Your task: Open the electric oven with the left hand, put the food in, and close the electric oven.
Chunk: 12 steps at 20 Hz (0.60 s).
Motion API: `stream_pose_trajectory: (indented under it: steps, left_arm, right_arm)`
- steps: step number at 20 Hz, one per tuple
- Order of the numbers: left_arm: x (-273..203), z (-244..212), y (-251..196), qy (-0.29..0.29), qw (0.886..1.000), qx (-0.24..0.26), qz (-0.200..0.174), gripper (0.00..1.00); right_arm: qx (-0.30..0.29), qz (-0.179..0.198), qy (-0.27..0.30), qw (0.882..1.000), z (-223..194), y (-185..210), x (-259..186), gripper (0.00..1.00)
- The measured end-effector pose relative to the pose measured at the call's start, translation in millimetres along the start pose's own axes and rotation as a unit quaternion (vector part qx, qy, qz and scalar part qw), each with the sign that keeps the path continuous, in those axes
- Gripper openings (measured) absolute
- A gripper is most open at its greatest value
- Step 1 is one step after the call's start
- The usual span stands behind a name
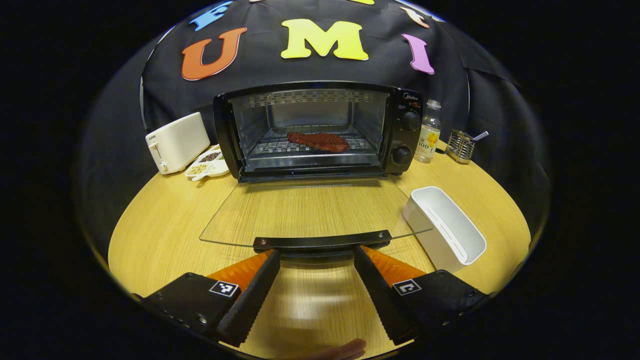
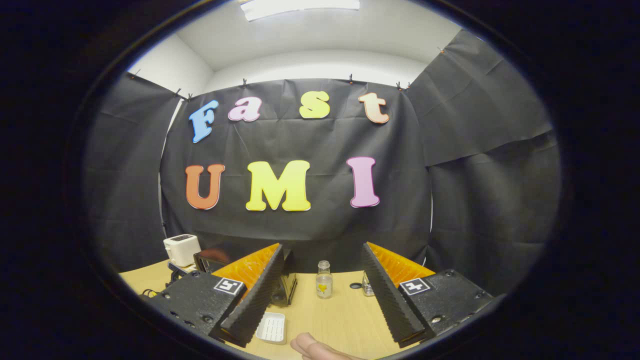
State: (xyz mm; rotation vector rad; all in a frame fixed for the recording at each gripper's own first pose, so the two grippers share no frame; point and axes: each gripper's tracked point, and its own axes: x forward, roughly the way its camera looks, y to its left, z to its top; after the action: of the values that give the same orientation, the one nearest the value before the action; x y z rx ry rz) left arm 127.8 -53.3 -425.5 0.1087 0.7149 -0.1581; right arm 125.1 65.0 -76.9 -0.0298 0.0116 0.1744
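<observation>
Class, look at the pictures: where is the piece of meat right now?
In the left gripper view, the meat lies on the wire rack inside the open oven, behind its lowered glass door.

A staged recording booth, not a real kitchen: black cloth wall [image 2: 300, 225] clipped up w/ pegs, plain white room wall and ceiling light [image 2: 300, 7] above it. Kitchen props sit on a round wood worktop [image 1: 165, 220]: electric oven [image 1: 320, 130] w/ door down, white toaster [image 1: 176, 142], divided snack dish [image 1: 207, 165], drink bottle [image 1: 428, 132], wire holder [image 1: 460, 145], white tray [image 1: 445, 227].
</observation>
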Motion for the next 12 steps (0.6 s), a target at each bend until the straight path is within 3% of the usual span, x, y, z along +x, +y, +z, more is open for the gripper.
stream_pose_trajectory:
  steps: [12]
  left_arm:
    - [-18.4, 66.6, 6.4, -0.081, 0.996, -0.021, -0.004, 0.96]
  right_arm:
    - [0.012, -0.009, 0.02, 1.0, -15.2, -6.5, 0.6, 0.98]
